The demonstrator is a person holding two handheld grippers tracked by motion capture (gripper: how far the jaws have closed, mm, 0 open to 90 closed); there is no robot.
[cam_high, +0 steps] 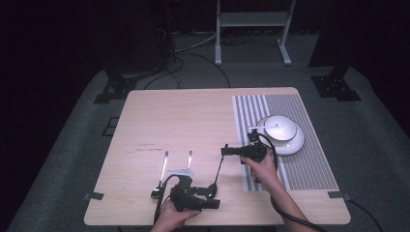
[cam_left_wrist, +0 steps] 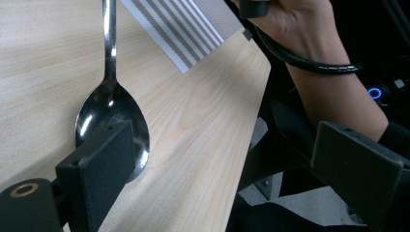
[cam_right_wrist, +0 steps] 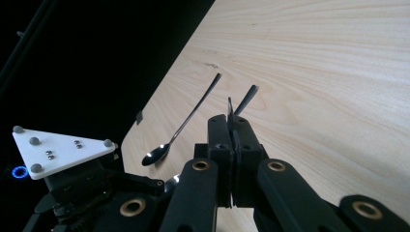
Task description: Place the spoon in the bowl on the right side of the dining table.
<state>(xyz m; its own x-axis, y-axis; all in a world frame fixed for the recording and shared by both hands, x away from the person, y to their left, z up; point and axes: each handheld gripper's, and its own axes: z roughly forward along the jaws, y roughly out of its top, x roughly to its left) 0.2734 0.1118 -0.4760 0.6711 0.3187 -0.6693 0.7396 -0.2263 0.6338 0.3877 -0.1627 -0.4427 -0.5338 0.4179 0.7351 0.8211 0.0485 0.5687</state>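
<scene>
My right gripper (cam_high: 225, 151) (cam_right_wrist: 233, 126) is shut on the handle end of a steel spoon (cam_high: 218, 170), whose thin tip (cam_right_wrist: 230, 107) pokes up between the pressed jaws. The spoon slants down towards the near table edge, and its bowl (cam_left_wrist: 111, 116) lies on the wood. My left gripper (cam_high: 212, 198) (cam_left_wrist: 227, 162) sits low at the near edge beside that bowl. Its jaws stand wide open, one pad just in front of the bowl and the other out past the table's edge. Nothing is between them.
A second spoon (cam_high: 162, 175) (cam_right_wrist: 186, 118) and another steel handle (cam_high: 189, 159) (cam_right_wrist: 246, 99) lie side by side left of the held spoon. On the striped placemat (cam_high: 304, 166) at the right stands a white plate (cam_high: 296, 144) bearing a bowl (cam_high: 281, 126) with a white spoon inside.
</scene>
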